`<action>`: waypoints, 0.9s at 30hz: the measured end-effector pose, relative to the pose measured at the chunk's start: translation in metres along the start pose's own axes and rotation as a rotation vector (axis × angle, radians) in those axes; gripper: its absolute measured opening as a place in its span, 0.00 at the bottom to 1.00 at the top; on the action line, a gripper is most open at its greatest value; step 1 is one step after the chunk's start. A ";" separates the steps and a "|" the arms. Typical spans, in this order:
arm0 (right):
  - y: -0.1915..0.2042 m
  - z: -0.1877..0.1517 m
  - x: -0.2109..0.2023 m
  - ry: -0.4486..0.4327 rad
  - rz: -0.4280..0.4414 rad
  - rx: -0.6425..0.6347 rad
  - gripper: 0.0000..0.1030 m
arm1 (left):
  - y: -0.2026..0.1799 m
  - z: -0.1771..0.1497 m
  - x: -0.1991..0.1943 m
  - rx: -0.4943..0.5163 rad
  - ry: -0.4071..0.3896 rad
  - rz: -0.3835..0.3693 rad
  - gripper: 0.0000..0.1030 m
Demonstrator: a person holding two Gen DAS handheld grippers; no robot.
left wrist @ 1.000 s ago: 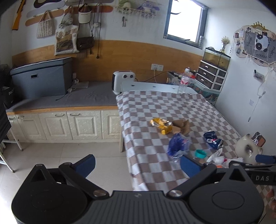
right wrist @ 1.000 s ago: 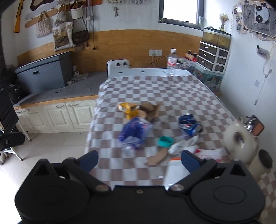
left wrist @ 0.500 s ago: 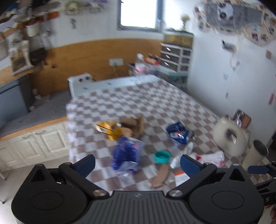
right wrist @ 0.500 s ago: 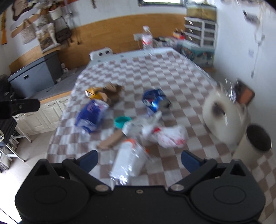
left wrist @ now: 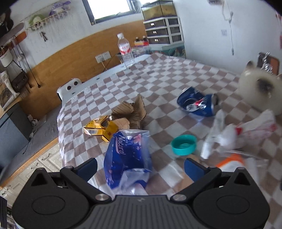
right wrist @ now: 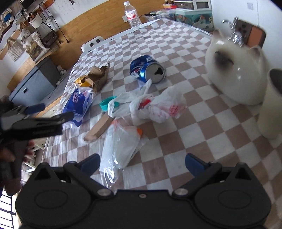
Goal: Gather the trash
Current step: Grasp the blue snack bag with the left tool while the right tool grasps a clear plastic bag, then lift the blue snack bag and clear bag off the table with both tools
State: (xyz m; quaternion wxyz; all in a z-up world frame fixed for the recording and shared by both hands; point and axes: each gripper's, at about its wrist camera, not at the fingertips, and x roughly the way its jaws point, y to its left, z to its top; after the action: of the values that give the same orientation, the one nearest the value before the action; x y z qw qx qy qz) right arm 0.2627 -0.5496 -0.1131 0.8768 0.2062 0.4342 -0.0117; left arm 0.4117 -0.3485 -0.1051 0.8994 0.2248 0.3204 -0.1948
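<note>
White plastic bag (left wrist: 236, 133) motion-blurred; blue wrapper (left wrist: 127, 155) bottom hidden behind claw body.

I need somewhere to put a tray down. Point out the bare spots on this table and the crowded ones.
Bare cloth runs from the crushed blue can back to the water bottle. Another patch lies on the near right, between the clear bag and the cream cup. It is crowded around the white bag, teal lid and blue wrapper.
</note>
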 end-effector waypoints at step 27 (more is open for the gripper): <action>0.000 0.027 0.085 0.184 0.265 0.210 0.43 | 0.038 0.013 0.086 -0.060 0.254 -0.025 0.44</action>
State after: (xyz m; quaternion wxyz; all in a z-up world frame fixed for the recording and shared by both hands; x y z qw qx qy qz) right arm 0.3357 -0.5456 -0.1635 0.8010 0.3521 0.4779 0.0777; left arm 0.4988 -0.3423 -0.1425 0.8555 0.2167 0.4400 -0.1663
